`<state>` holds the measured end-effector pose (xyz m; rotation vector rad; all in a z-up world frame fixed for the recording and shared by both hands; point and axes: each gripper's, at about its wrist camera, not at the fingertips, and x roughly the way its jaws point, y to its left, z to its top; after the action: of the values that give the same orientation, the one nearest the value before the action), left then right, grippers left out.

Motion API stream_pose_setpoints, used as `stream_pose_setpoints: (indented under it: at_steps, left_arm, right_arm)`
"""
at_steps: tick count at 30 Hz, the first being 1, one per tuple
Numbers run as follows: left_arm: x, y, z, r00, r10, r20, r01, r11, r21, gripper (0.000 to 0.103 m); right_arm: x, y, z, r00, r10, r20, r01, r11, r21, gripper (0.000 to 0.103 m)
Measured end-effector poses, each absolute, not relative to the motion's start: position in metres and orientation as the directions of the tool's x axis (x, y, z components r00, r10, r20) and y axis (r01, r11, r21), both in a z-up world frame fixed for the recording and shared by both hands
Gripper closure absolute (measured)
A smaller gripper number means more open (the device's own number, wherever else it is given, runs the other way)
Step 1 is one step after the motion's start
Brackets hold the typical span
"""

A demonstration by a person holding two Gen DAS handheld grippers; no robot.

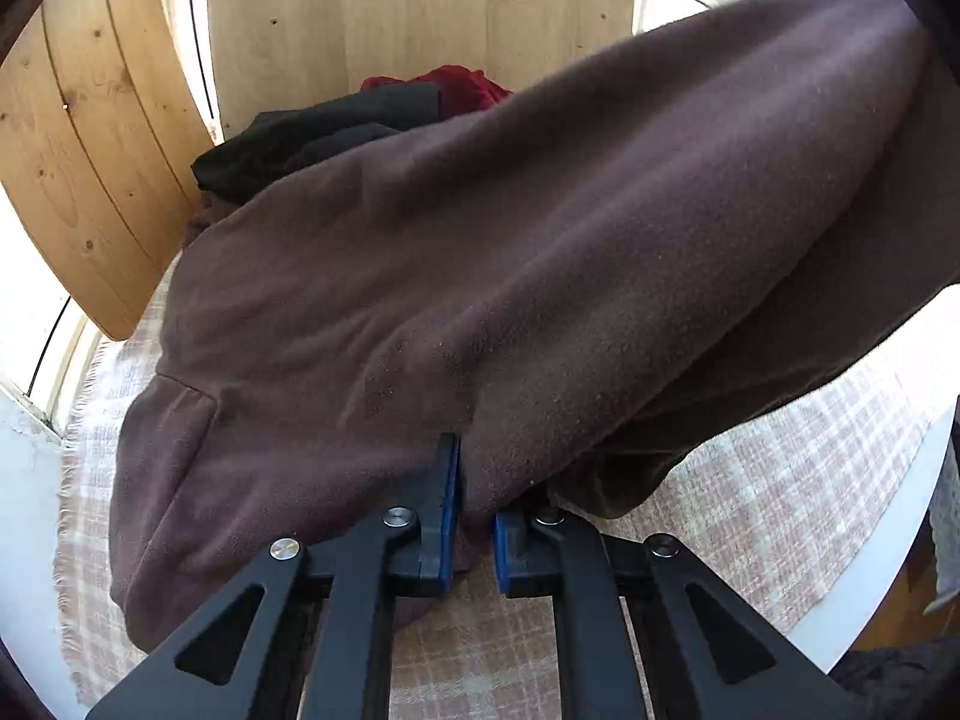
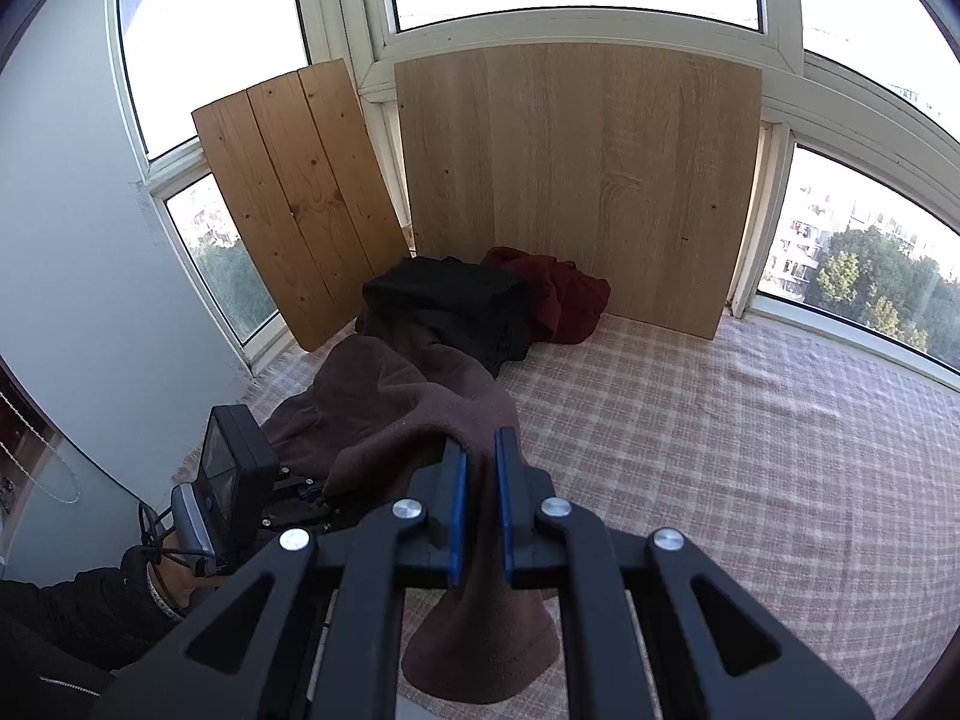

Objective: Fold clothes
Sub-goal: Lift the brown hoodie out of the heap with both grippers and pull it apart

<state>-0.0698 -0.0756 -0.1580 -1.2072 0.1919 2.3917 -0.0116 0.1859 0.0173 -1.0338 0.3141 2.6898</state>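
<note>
A brown fleece garment (image 1: 510,252) fills the left wrist view, stretched up to the right above the checked cloth. My left gripper (image 1: 477,480) is shut on a fold of its lower edge. In the right wrist view the same brown garment (image 2: 390,402) drapes leftward, and my right gripper (image 2: 480,456) is shut on another part of it, with a cuff (image 2: 480,648) hanging below the fingers. The left gripper's body (image 2: 234,468) shows at lower left there, held by a hand.
A black garment (image 2: 444,294) and a dark red garment (image 2: 558,294) are piled at the back. Two wooden boards (image 2: 576,180) lean against the windows. The pink checked cloth (image 2: 720,450) covers the table, whose white edge (image 1: 888,570) shows at right.
</note>
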Motion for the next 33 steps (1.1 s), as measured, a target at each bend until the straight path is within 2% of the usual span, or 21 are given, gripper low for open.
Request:
stream_pose_setpoints:
  at_steps: [5, 12, 15, 18, 21, 25, 30, 33]
  left_arm:
    - [-0.080, -0.122, -0.068, -0.626, 0.383, -0.679, -0.429, -0.897, -0.111, 0.095]
    - [-0.090, -0.130, 0.062, -0.739, 0.425, -0.522, -0.499, -0.867, 0.000, 0.095]
    - [-0.088, -0.114, 0.096, -0.715, 0.487, -0.501, -0.558, -0.830, -0.011, 0.095]
    - [-0.085, -0.083, 0.103, -0.697, 0.501, -0.512, -0.599, -0.800, 0.033, 0.095]
    - [-0.085, -0.035, 0.081, -0.638, 0.510, -0.577, -0.644, -0.764, 0.035, 0.095]
    - [-0.068, 0.028, 0.056, -0.581, 0.501, -0.641, -0.678, -0.734, 0.041, 0.096]
    - [-0.042, 0.093, 0.080, -0.550, 0.555, -0.625, -0.720, -0.694, 0.017, 0.096]
    - [-0.033, 0.125, 0.117, -0.547, 0.614, -0.569, -0.751, -0.660, 0.010, 0.096]
  right_arm:
    - [-0.003, 0.195, 0.050, -0.768, 0.163, -0.619, -0.312, -0.940, 0.140, 0.095]
    - [0.014, 0.195, 0.124, -0.825, 0.275, -0.494, -0.341, -0.939, 0.047, 0.098]
    - [0.041, 0.205, 0.157, -0.831, 0.351, -0.431, -0.388, -0.922, -0.001, 0.100]
    - [0.069, 0.227, 0.180, -0.831, 0.358, -0.426, -0.408, -0.912, 0.028, 0.100]
    - [0.076, 0.252, 0.161, -0.759, 0.380, -0.529, -0.431, -0.902, -0.029, 0.100]
    - [0.083, 0.270, 0.090, -0.671, 0.302, -0.677, -0.370, -0.928, -0.047, 0.098]
    - [0.113, 0.313, 0.010, -0.566, 0.219, -0.794, -0.372, -0.928, 0.010, 0.098]
    - [0.139, 0.345, 0.000, -0.554, 0.230, -0.800, -0.414, -0.910, 0.026, 0.098]
